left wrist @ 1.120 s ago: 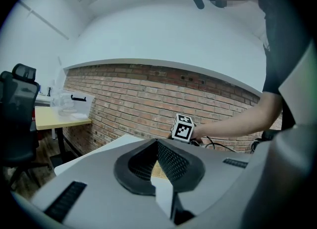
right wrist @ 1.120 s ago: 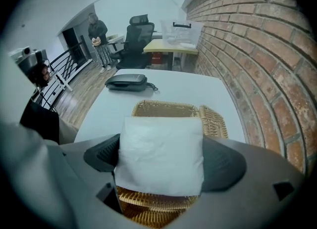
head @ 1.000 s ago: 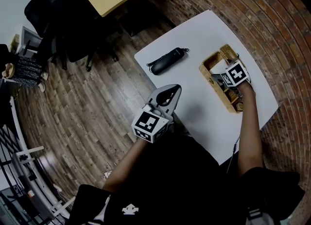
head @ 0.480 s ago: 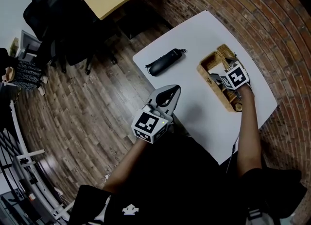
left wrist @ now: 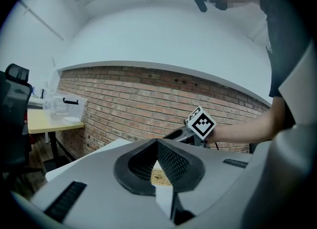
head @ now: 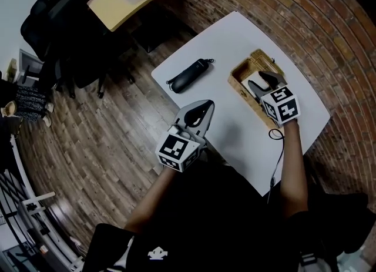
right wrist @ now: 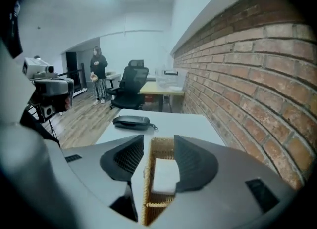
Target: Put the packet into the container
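1. Wicker basket (right wrist: 146,173), right gripper view. It sits directly below the right gripper (right wrist: 159,146). The white packet (right wrist: 166,176) lies flat on the basket floor and shows through the gap between the jaws. The jaws are part-spread and have just been closing, with nothing between the pads. The basket's long axis runs along the line the gripper points, and the packet lies the same way. A black case (right wrist: 131,120) is further off on the table (right wrist: 198,124).
2. Left gripper view. The left gripper (left wrist: 157,145) has its pads meeting at the tips, pressed together and pinching nothing. A sliver of wicker shows through the slot lower down. The right gripper's marker cube stands beyond it, ahead and to the right.
3. Head view. The right gripper hangs over the basket, on the side of the table by the brick floor. The left gripper sits at the near table edge, well apart from the basket.
4. Judgement: the packet is already in the container, below and just ahead of the right jaws. The right hand is much the nearer, so any tidy-up falls to it, going in along the basket's length.
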Tool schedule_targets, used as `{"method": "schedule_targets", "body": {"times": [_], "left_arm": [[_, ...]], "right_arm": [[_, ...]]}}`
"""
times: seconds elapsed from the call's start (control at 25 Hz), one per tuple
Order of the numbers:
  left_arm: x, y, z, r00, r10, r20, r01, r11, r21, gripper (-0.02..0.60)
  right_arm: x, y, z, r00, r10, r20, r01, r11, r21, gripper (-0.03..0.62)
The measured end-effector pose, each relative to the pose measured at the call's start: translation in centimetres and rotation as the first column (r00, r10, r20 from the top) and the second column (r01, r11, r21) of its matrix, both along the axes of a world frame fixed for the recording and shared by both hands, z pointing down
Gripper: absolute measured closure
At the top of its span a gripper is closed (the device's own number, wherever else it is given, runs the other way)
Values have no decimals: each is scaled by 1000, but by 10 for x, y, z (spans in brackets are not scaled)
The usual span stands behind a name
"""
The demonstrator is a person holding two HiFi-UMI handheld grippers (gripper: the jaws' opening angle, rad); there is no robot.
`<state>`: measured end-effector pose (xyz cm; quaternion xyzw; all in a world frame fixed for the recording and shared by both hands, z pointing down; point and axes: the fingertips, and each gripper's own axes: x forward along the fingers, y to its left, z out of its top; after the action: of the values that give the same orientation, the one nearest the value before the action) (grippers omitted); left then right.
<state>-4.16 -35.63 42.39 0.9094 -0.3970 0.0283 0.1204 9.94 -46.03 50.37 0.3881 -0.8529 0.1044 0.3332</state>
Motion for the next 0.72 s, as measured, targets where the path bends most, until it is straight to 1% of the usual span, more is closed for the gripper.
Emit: {"method": "schedule_targets", "body": {"times": [0.12, 0.24, 0.28, 0.4, 0.56, 0.72], "left_arm": [[4, 2, -4, 1000, 5, -7, -5, 1000, 7, 577], [8, 2, -9, 1000, 8, -8, -8, 1000, 21, 577], [9, 2, -11, 1000, 8, -8, -8, 1000, 25, 577], [11, 0, -11, 1000, 2, -3, -2, 999, 32, 577], [15, 2, -14, 1000, -2, 1, 2, 999, 39, 577], [19, 5, -15, 1000, -5, -1, 5, 999, 47, 577]], "right_arm": [[-6, 16, -21, 996, 12, 83, -18, 998, 61, 453], [-13, 32, -41, 988, 14, 151, -32, 993, 116, 490], [-15, 36, -47, 986, 13, 169, -37, 990, 137, 514], [-19, 50, -65, 979, -2, 202, -37, 981, 188, 554], [-19, 67, -82, 973, -24, 231, -26, 977, 212, 566], [-17, 78, -89, 969, -25, 247, -34, 972, 232, 588]]}}
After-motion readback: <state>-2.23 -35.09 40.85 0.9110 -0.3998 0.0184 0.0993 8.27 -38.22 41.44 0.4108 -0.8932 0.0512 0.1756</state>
